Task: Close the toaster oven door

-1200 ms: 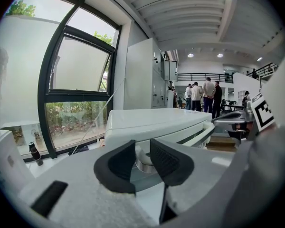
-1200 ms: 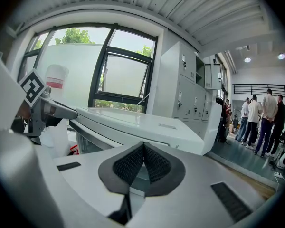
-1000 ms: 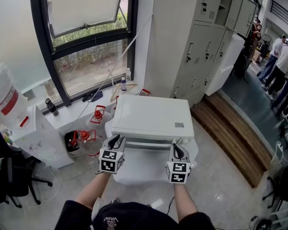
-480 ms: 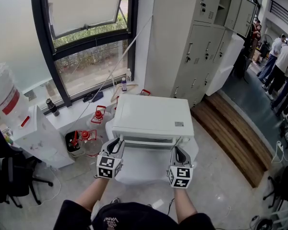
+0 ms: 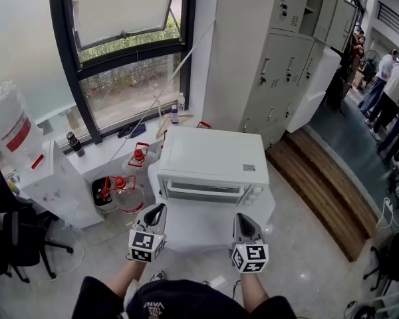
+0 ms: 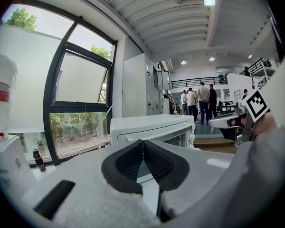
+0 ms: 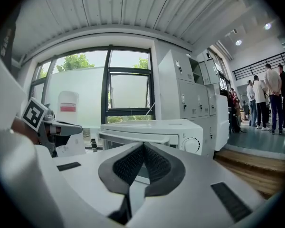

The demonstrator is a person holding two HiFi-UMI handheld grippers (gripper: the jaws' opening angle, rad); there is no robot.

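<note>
The left gripper (image 5: 154,211) hangs just before the toaster oven's (image 5: 211,155) left front corner, jaws together on nothing. The oven door (image 5: 203,191) stands closed on its front. Before the right corner, the right gripper (image 5: 245,221) is likewise closed, empty.

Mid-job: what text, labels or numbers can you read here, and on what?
None reads clearly.
Sticker on the toaster oven top: too small.
Red label on the water jug: blurred.
Print on the person's dark top: blurred.
Cubes on left claw and right claw: square markers, no words.
</note>
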